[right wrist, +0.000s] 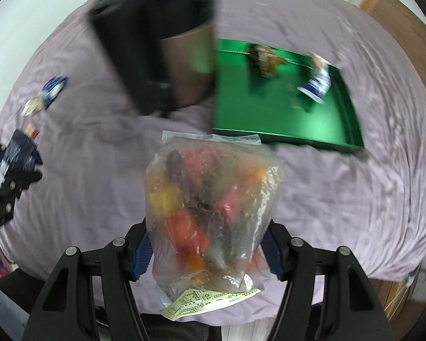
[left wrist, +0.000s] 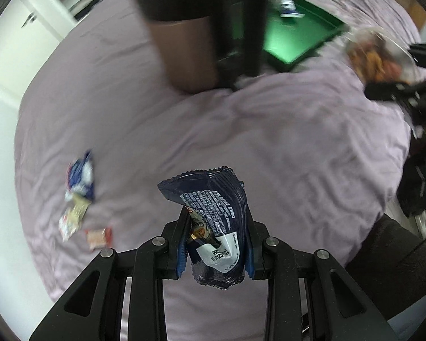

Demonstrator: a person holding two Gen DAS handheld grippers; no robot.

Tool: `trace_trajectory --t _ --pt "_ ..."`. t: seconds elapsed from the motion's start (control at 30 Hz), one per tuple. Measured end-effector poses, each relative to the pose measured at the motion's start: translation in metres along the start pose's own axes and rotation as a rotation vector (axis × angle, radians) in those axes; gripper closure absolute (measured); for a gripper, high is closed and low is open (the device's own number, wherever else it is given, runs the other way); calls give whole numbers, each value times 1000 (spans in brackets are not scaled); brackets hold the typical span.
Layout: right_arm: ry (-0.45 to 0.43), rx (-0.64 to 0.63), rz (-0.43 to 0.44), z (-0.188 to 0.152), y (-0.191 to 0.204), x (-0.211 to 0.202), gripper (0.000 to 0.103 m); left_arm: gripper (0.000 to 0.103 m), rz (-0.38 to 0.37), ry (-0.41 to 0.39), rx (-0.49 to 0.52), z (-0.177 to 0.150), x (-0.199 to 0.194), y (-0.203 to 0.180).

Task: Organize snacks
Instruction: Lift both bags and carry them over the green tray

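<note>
My left gripper (left wrist: 215, 244) is shut on a dark blue snack packet (left wrist: 213, 221) and holds it above the lilac sheet. My right gripper (right wrist: 210, 253) is shut on a clear bag of colourful snacks (right wrist: 210, 207), also lifted; the bag shows blurred in the left wrist view (left wrist: 375, 56). A green tray (right wrist: 272, 113) lies ahead of the right gripper with a brown snack (right wrist: 265, 59) and a blue-white packet (right wrist: 316, 85) in it. The tray also shows in the left wrist view (left wrist: 295, 39). The left gripper with its packet shows at the left of the right wrist view (right wrist: 20, 153).
Three small packets lie on the sheet at the left: a blue-white one (left wrist: 81, 176), a pale one (left wrist: 72, 216) and a red-edged one (left wrist: 99, 237). A tall black and brown object (left wrist: 196, 28) stands beside the tray. The bed's edges drop off left and right.
</note>
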State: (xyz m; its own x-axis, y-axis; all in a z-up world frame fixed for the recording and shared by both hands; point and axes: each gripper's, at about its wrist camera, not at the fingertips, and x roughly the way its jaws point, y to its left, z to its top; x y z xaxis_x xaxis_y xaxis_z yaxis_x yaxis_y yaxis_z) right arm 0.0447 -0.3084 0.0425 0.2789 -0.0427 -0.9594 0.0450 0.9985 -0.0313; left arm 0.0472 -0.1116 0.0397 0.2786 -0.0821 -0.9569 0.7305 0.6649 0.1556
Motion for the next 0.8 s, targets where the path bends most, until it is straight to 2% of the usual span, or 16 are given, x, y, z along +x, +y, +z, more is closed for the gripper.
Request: trace_trajectory --t 0.23,0.47,0.63,0.8 --pt "-26 93 -57 8 -74 4 39 76 -51 -38 113 57 2 -52" --pt "-64 113 -100 37 -128 11 39 76 -97 -85 117 133 13 -89" --pt "-101 114 -120 74 -164 26 39 76 -95 -108 45 194 31 -95" --pt "-103 78 -126 110 -182 51 39 76 -63 -76 -70 244 64 -86"
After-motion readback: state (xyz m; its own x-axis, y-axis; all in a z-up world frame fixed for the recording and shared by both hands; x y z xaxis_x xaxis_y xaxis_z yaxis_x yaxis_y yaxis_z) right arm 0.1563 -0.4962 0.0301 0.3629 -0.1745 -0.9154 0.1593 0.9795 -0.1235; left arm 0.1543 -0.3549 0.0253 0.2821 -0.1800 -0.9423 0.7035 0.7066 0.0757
